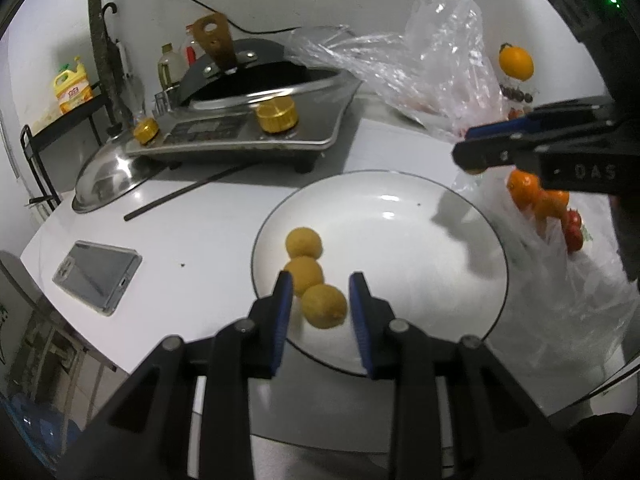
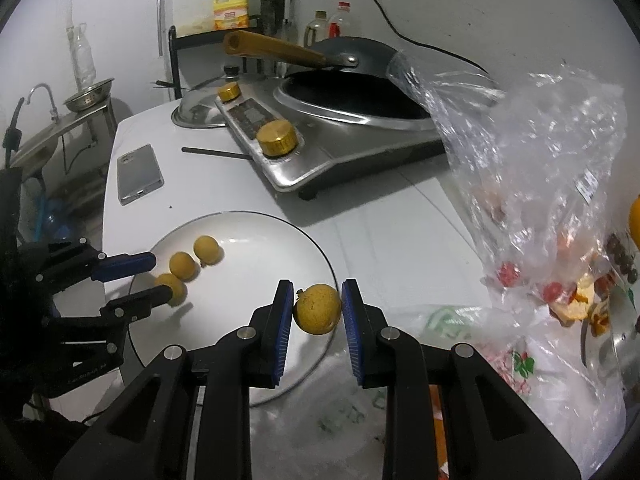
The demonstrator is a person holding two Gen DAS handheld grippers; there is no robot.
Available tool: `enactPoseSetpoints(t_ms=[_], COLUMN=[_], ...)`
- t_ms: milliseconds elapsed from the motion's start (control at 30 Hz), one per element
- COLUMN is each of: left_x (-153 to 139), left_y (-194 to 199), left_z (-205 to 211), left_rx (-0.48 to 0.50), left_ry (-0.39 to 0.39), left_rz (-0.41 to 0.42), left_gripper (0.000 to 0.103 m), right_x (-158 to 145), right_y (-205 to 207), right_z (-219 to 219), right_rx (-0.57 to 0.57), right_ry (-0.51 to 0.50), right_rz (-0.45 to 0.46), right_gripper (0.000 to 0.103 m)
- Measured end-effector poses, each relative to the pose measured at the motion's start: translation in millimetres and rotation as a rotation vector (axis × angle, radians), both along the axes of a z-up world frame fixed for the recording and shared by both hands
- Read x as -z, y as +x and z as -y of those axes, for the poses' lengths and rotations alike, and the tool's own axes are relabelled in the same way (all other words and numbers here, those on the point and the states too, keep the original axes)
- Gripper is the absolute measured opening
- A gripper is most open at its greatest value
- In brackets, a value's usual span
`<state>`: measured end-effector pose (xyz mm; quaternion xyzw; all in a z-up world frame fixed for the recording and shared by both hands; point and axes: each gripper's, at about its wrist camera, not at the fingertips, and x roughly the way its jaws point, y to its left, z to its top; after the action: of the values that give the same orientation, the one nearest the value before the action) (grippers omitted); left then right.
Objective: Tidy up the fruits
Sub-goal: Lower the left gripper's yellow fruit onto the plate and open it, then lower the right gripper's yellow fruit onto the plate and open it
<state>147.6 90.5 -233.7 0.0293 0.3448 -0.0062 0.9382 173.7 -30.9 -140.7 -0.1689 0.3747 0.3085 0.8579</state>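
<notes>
A white plate (image 1: 400, 208) (image 2: 256, 264) holds a row of three small yellow fruits (image 1: 303, 243) (image 2: 207, 249). My left gripper (image 1: 320, 278) (image 2: 160, 276) stands low over the plate's near edge, straddling the nearest fruit (image 1: 324, 306). That fruit lies on the plate with a slit of space beside the left pad, so the gripper is slightly open. My right gripper (image 2: 314, 284) (image 1: 466, 144) is shut on a fourth yellow fruit (image 2: 318, 309), held above the plate's right rim.
An induction cooker (image 1: 240, 136) (image 2: 340, 148) with a black wok stands behind the plate. Beside it are a steel lid (image 1: 108, 176), a dark chopstick (image 1: 188, 192) and a phone (image 1: 96, 276) (image 2: 140, 174). Clear plastic bags (image 1: 440, 68) (image 2: 540, 184) with oranges (image 1: 524, 186) and red fruits crowd the right.
</notes>
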Motion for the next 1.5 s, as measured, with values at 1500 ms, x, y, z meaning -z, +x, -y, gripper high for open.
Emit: enactPoseSetpoints(t_ms=[1500], left_x=[18], left_y=[-2], left_z=[-82], left_rx=[-0.099], left_ry=[-0.132], left_rz=[0.028], left_gripper=[0.033], right_x=[49], right_y=[34], right_z=[-112], right_rx=[-0.095], right_ry=[-0.028], right_rz=[-0.109], right_gripper=[0.027])
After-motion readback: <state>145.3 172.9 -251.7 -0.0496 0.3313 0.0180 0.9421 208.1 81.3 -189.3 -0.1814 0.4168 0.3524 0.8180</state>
